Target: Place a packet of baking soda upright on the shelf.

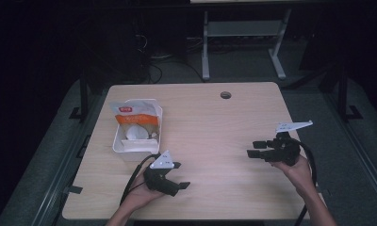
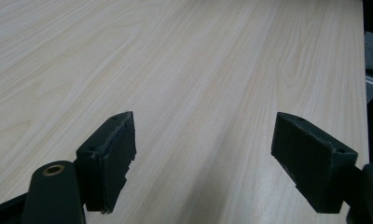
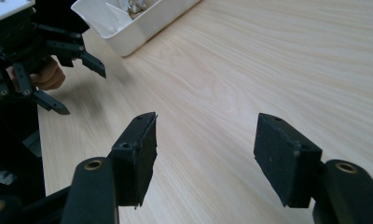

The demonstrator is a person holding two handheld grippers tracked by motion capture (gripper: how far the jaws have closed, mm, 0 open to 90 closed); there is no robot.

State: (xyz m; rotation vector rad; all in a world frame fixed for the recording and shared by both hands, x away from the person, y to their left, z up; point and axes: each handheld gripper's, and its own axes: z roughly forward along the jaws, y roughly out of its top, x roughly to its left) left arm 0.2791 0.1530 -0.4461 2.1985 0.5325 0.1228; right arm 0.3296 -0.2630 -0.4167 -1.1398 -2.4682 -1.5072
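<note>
From the high view, nothing looks handled yet: the white rectangular plastic tray [image 1: 137, 141], with an orange-and-white packet [image 1: 133, 117] lying in it, sits near the left edge of the pale wooden table [image 1: 215, 136], untouched. The left gripper [image 1: 177, 175] hovers just beside it near the front edge; the right gripper [image 1: 254, 148] hovers toward the right edge, pointing left.

In the left gripper view, its jaws stand wide apart over bare wood.

In the right gripper view, the jaws gape, empty, aimed toward the tray.
</note>
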